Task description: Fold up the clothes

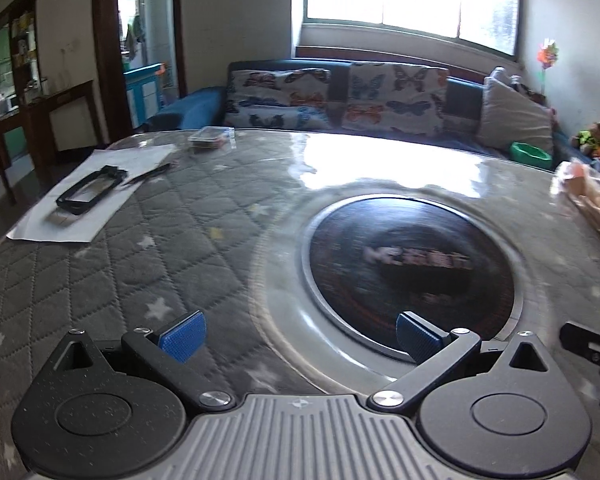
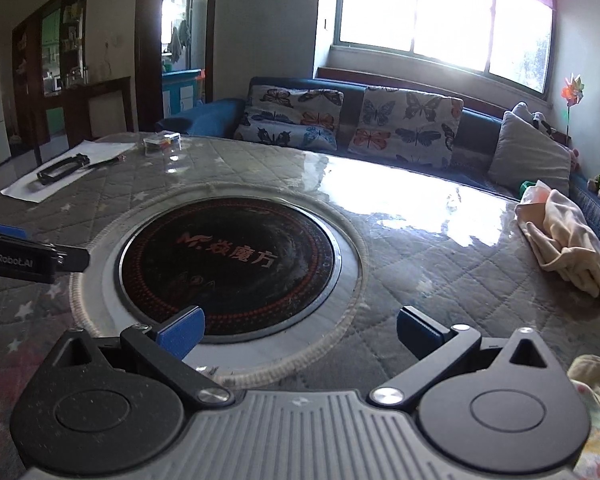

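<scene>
Cloth (image 2: 568, 236) lies at table's (image 2: 440, 248) right edge, clear of hob (image 2: 228, 264); both grippers (image 1: 298, 338) (image 2: 298, 334) gape empty.

Left gripper (image 1: 298, 338) gapes empty over the hotplate (image 1: 412, 268).

Both grippers look identical: the left gripper (image 1: 298, 338) and right gripper (image 2: 298, 332) each have blue ribbed pads (image 1: 182, 336) on black linkage arms, silver pivot screws either side of a grey ribbed center plate (image 1: 300, 436), and round black housings flanking that plate. One side reads "GenRobot.AI" in white.
</scene>
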`<state>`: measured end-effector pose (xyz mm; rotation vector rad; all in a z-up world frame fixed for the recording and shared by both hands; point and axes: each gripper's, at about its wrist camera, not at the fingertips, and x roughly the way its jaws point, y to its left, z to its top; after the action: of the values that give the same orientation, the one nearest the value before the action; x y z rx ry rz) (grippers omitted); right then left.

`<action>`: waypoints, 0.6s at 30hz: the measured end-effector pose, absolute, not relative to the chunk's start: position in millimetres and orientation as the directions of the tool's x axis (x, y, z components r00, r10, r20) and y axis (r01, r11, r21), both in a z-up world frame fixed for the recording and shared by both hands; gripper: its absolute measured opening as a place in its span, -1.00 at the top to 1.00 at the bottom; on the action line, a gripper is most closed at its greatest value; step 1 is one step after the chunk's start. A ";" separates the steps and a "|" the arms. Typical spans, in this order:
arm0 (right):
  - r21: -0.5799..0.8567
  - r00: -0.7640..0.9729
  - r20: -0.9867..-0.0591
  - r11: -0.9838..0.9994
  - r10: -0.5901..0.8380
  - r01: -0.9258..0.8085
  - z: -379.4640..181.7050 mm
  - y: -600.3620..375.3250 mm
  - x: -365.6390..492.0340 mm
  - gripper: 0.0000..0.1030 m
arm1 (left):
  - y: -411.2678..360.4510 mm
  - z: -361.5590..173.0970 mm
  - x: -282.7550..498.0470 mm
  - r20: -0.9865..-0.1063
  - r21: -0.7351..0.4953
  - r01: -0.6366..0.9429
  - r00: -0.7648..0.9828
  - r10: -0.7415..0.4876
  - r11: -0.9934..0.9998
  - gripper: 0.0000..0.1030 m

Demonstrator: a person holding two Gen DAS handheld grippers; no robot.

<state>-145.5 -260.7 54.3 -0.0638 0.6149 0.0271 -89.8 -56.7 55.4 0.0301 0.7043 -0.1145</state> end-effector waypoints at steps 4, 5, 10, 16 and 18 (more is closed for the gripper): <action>-0.037 0.828 -0.560 0.999 0.006 -0.033 60.8 -267.4 -176.1 -1.00 | -74.8 61.2 -110.9 -0.651 -0.027 0.173 0.744 -0.149 0.985 -1.00; -0.039 0.830 -0.558 0.999 0.002 -0.028 61.5 -269.0 -182.9 -1.00 | -79.9 62.1 -116.0 -0.651 -0.028 0.188 0.742 -0.161 0.982 -1.00; -0.038 0.829 -0.559 0.999 -0.018 -0.005 63.4 -277.9 -216.5 -1.00 | -107.6 64.4 -139.8 -0.660 -0.031 0.267 0.718 -0.220 0.963 -1.00; -0.044 0.821 -0.568 0.999 -0.047 0.027 62.0 -289.1 -251.6 -1.00 | -134.6 63.7 -160.4 -0.673 -0.039 0.350 0.684 -0.284 0.936 -1.00; -0.053 0.817 -0.573 0.998 -0.061 0.037 60.8 -292.6 -259.6 -1.00 | -141.7 63.6 -166.0 -0.679 -0.042 0.373 0.670 -0.300 0.927 -1.00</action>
<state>-259.6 -292.6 60.8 -0.0395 0.6117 -0.0523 -166.0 -141.7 63.6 0.1031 0.7461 -0.3797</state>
